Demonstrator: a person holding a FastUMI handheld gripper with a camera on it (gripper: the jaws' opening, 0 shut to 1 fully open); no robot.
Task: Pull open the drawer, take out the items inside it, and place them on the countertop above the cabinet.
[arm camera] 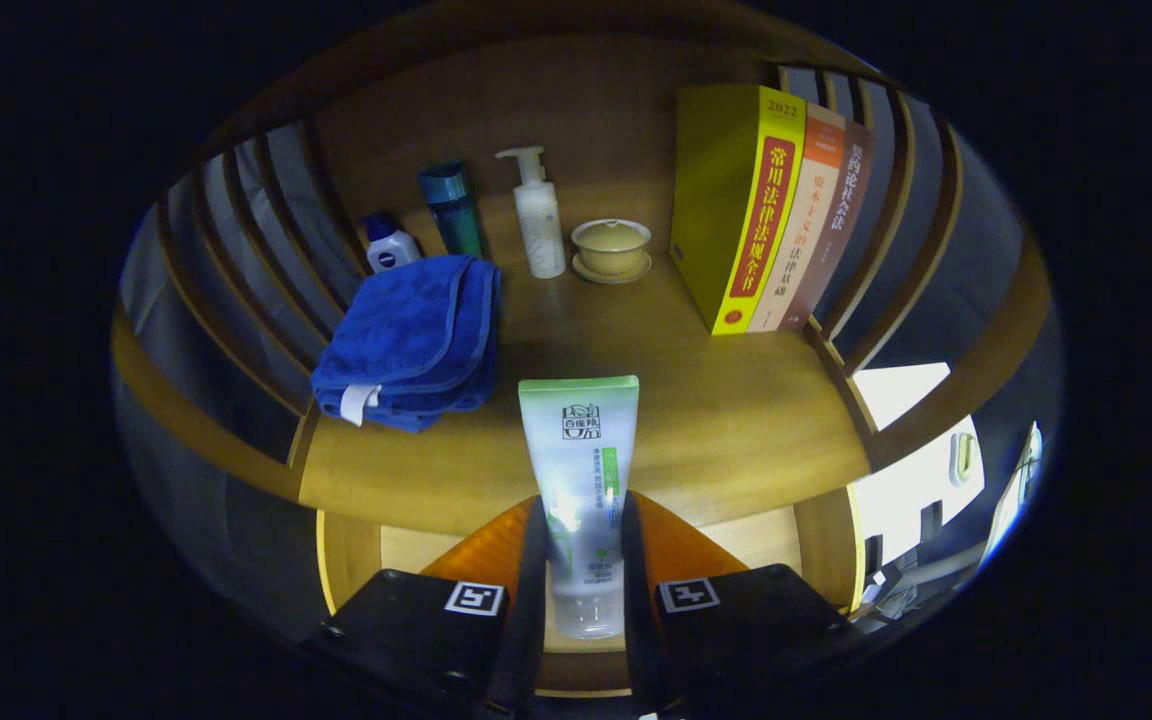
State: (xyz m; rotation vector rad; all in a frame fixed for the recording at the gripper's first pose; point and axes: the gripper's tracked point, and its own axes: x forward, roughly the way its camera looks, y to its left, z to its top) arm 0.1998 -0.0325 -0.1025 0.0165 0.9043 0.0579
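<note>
Gripper (584,560) clamped from both sides on a soft plastic tube (581,470), flat crimped end pointing out over the front edge of the wooden countertop (736,420); beyond, folded blue terry towel (411,340) at left edge, lidded ceramic cup (611,245) and upright books (766,210) toward the back.

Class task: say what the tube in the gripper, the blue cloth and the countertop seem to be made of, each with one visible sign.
Tube, held in the gripper: likely soft plastic, glossy highlights. Blue cloth: terry-like fabric, folded, matte nap. Countertop: seemingly wood, smooth sheen.
</note>
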